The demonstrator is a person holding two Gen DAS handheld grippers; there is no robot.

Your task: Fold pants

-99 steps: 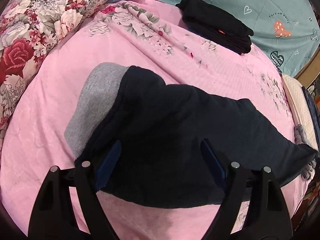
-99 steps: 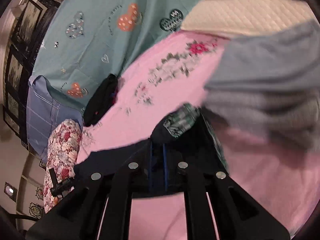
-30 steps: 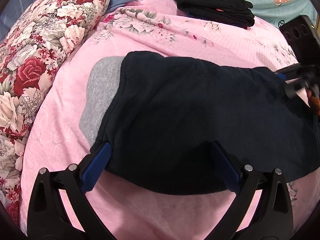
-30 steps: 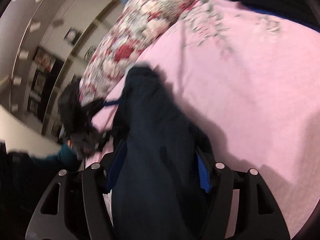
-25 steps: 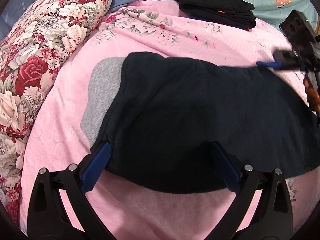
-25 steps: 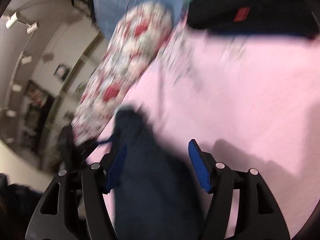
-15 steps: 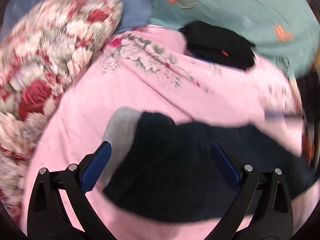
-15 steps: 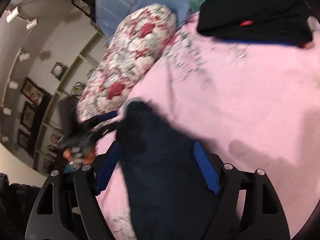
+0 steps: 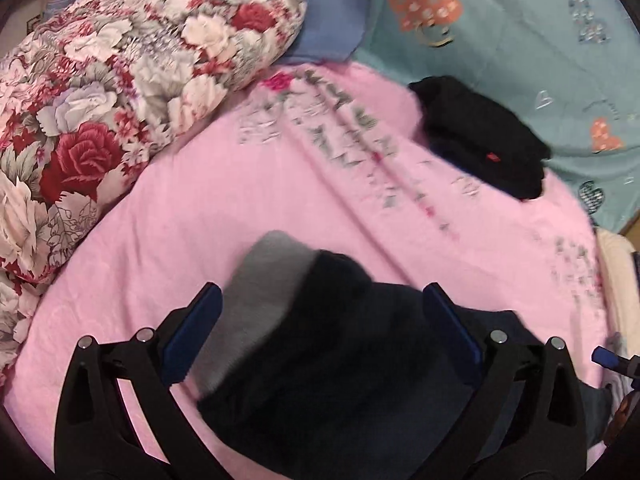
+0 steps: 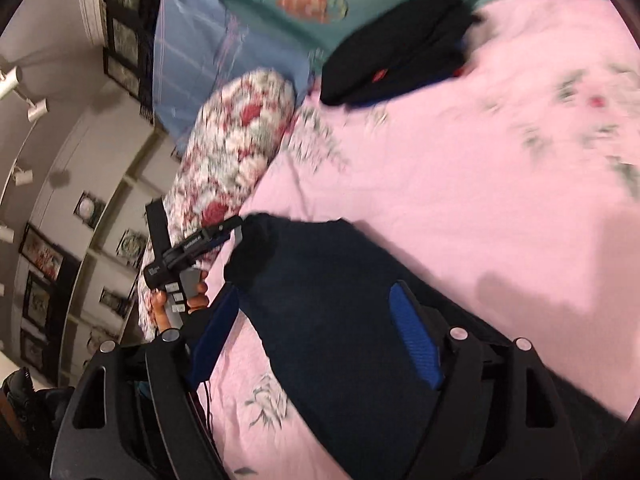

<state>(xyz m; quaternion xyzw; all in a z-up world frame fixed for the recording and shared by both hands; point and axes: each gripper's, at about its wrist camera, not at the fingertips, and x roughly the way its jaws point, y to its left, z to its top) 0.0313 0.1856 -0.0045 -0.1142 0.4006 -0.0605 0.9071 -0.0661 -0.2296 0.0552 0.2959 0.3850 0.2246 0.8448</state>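
The dark navy pants (image 9: pixel 360 368) lie folded on the pink blanket (image 9: pixel 224 208), and everything else can be placed from them. In the left wrist view the left gripper (image 9: pixel 320 332) stands wide apart over the near end of the pants, its blue pads on either side of the grey waistband (image 9: pixel 260 300) and the dark cloth, gripping nothing. Beyond the pants, toward the teal sheet (image 9: pixel 520 40), sits a stack of black folded clothes (image 9: pixel 480 140); to the left of the pants rises the rose-patterned quilt (image 9: pixel 100 100). At the right edge, past the pants, only a small blue tip of the right gripper (image 9: pixel 604 356) shows here.

The right wrist view gives what that one cannot: the right gripper (image 10: pixel 316 320) is also spread wide, its pads straddling the pants (image 10: pixel 332 300) from the other end, with no cloth between them. It also shows the person's left hand (image 10: pixel 180 300) on the handle of the left gripper (image 10: pixel 224 230), which reaches the far corner of the pants; whether it touches the fabric there is hard to judge through the blur. Framed pictures (image 10: pixel 40 248) on the wall appear only in this view.
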